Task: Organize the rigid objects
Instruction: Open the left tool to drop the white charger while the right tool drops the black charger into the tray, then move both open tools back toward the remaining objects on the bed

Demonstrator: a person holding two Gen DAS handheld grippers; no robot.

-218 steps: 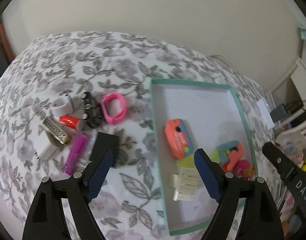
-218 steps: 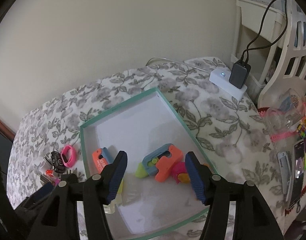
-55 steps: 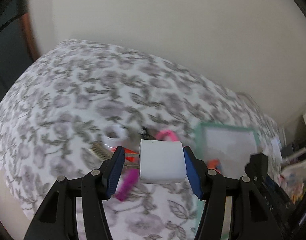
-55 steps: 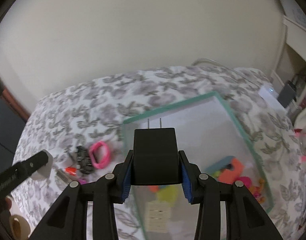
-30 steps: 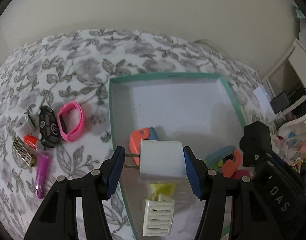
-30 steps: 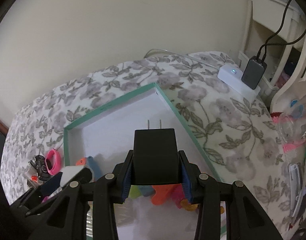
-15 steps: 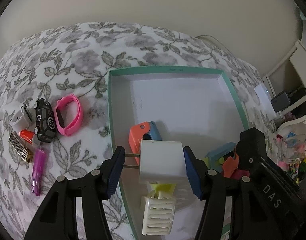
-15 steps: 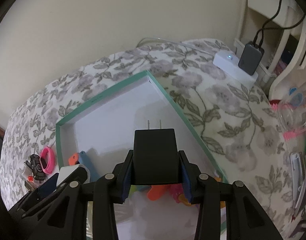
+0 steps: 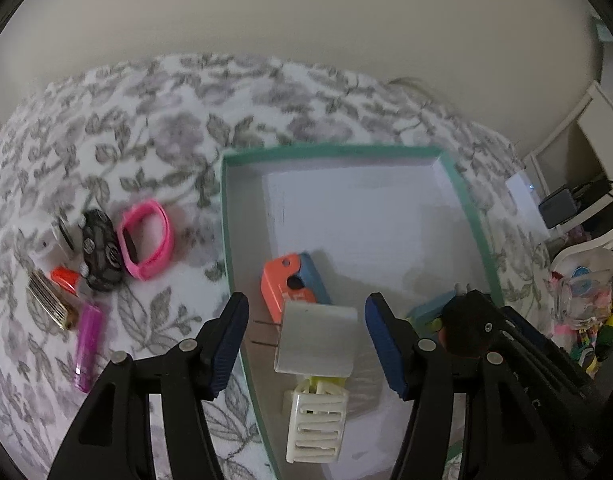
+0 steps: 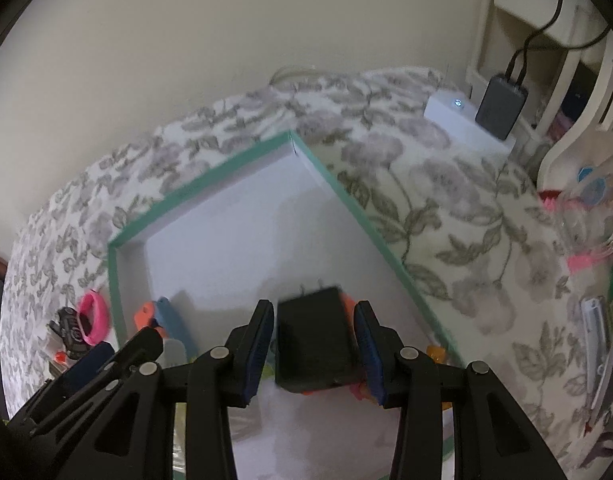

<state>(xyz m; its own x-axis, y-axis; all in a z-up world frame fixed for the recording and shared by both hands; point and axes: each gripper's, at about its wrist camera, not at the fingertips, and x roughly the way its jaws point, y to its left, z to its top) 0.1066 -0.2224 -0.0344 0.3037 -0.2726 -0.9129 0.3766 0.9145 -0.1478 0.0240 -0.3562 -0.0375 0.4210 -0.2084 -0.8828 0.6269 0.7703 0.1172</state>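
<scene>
My left gripper (image 9: 304,340) is open over the near part of the teal-rimmed white tray (image 9: 226,216). A white plug adapter (image 9: 316,338) sits loose between its fingers, touching neither, prongs to the left. My right gripper (image 10: 314,344) is open over the same tray (image 10: 210,178), with a black plug adapter (image 10: 312,338) free between its fingers, blurred. In the tray lie an orange-and-blue toy (image 9: 288,282), a white slatted clip (image 9: 316,426) and more coloured toys (image 9: 426,312).
Left of the tray on the floral cover lie a pink band (image 9: 146,238), a black toy car (image 9: 100,250), a purple lighter (image 9: 88,346), a gold comb (image 9: 46,300) and a white ring (image 9: 56,238). A white box and charger (image 10: 502,106) sit far right.
Both grippers have opened since half a second ago. The white adapter and the black adapter are let go and drop toward the tray.
</scene>
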